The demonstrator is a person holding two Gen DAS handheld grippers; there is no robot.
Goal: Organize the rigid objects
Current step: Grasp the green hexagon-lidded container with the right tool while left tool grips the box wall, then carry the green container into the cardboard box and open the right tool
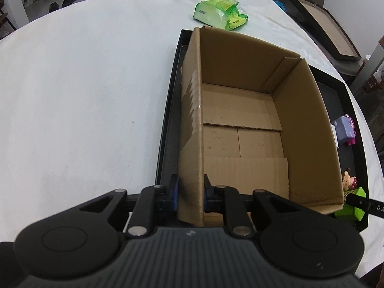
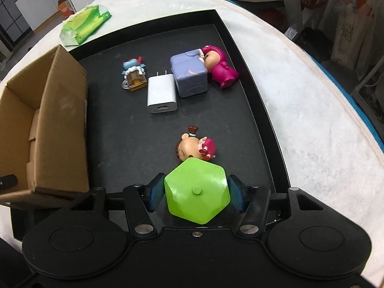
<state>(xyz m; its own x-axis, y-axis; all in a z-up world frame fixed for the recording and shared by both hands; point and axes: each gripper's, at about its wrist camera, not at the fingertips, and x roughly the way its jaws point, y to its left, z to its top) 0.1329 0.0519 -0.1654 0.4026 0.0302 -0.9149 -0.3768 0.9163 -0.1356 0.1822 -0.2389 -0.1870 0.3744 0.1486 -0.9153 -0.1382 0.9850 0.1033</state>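
My left gripper [image 1: 190,193] is shut on the near-left wall of an open, empty cardboard box [image 1: 242,129] that stands in a black tray [image 1: 165,129]. My right gripper [image 2: 195,192] is shut on a green hexagonal toy base [image 2: 196,189] at the near end of the tray [image 2: 252,91]; a figurine head with pink hair [image 2: 194,147] pokes out beyond it. Farther in the tray lie a white charger [image 2: 162,93], a purple cube [image 2: 190,73] with a magenta figure [image 2: 220,68], and a small blue-and-amber figurine [image 2: 133,75]. The box [image 2: 48,124] is at the left in the right wrist view.
A green plastic packet [image 1: 220,12] lies on the white tablecloth [image 1: 84,84] beyond the tray. A dark framed board [image 1: 324,26] leans at the far right. Chairs and clutter stand past the table's right edge [image 2: 336,24].
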